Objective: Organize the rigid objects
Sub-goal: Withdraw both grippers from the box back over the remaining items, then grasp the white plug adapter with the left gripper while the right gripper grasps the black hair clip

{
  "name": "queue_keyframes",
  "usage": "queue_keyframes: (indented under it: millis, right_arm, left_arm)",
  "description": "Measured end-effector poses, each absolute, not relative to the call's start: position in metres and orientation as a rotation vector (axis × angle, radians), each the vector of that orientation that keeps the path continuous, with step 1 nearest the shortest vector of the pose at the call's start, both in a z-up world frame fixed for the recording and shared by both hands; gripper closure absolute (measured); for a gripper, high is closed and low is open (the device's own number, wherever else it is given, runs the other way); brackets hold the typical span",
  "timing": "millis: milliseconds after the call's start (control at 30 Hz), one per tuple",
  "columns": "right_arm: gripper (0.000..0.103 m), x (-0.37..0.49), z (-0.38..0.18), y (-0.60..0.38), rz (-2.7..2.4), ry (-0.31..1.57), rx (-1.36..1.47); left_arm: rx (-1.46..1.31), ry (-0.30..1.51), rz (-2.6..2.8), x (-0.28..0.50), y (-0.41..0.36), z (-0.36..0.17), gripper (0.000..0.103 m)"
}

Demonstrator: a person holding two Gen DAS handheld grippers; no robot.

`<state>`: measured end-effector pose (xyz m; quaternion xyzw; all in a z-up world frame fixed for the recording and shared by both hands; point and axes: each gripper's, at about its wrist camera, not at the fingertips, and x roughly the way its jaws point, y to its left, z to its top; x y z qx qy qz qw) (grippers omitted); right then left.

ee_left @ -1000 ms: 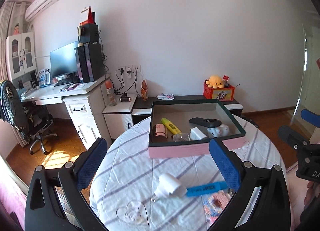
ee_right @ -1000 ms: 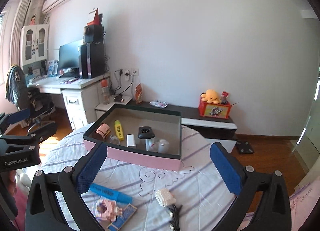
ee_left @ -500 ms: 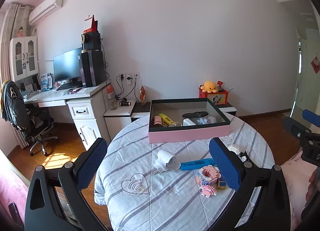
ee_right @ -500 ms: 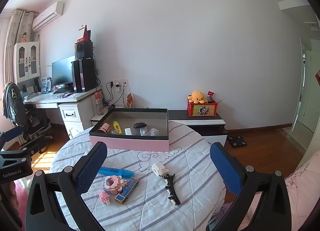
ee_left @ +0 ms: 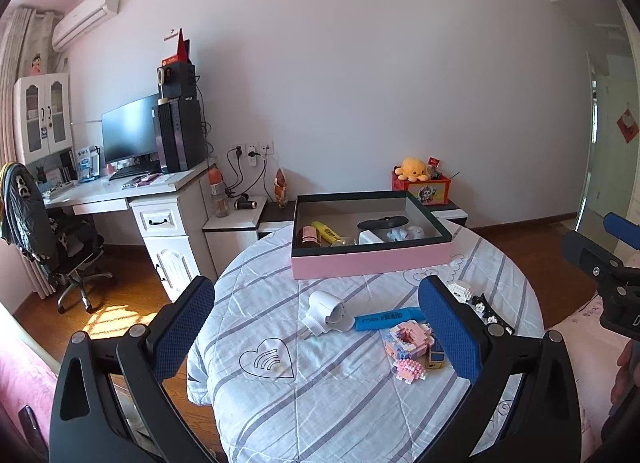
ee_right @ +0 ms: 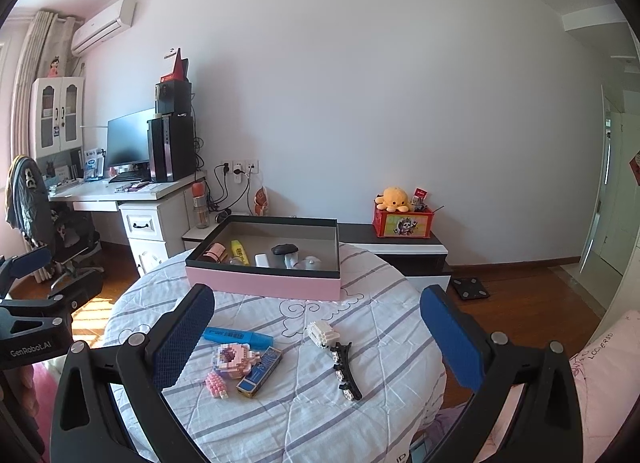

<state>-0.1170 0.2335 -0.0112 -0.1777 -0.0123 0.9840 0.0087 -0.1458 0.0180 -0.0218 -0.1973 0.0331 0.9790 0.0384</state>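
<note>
A pink box (ee_left: 372, 259) (ee_right: 264, 283) with a dark rim stands at the far side of the round table and holds several small items. Loose on the cloth lie a white plug-like object (ee_left: 325, 311), a blue highlighter (ee_left: 384, 319) (ee_right: 238, 336), a pink brick model (ee_left: 408, 341) (ee_right: 232, 357), a small blue box (ee_right: 259, 371), a white brick piece (ee_right: 321, 334) and a black hair clip (ee_right: 346, 369). My left gripper (ee_left: 316, 337) is open and empty above the table's near side. My right gripper (ee_right: 316, 339) is open and empty, pulled back above the loose items.
The round table (ee_left: 320, 403) has a striped white cloth. A white desk (ee_left: 132, 195) with monitor and a chair (ee_left: 60, 247) stand to the left. A low cabinet (ee_right: 400, 247) with a red box and yellow plush stands behind. Wooden floor surrounds the table.
Both grippers have drawn back and up from the box, so more of the table and the loose items now show. Both stay open and empty.
</note>
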Motion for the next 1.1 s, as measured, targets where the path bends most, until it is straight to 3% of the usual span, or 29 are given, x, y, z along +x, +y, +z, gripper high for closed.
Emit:
queue_keyframes:
  millis: [633, 1100]
  right_arm:
    - [0.000, -0.122, -0.021, 0.239, 3.059, -0.030, -0.603]
    - [0.000, -0.151, -0.069, 0.261, 2.982, 0.002, -0.786]
  left_arm:
    - [-0.669, 0.139, 2.991, -0.156, 0.023, -0.029, 0.000]
    - [-0.899, 0.143, 2.962, -0.189, 0.007, -0.083, 0.000]
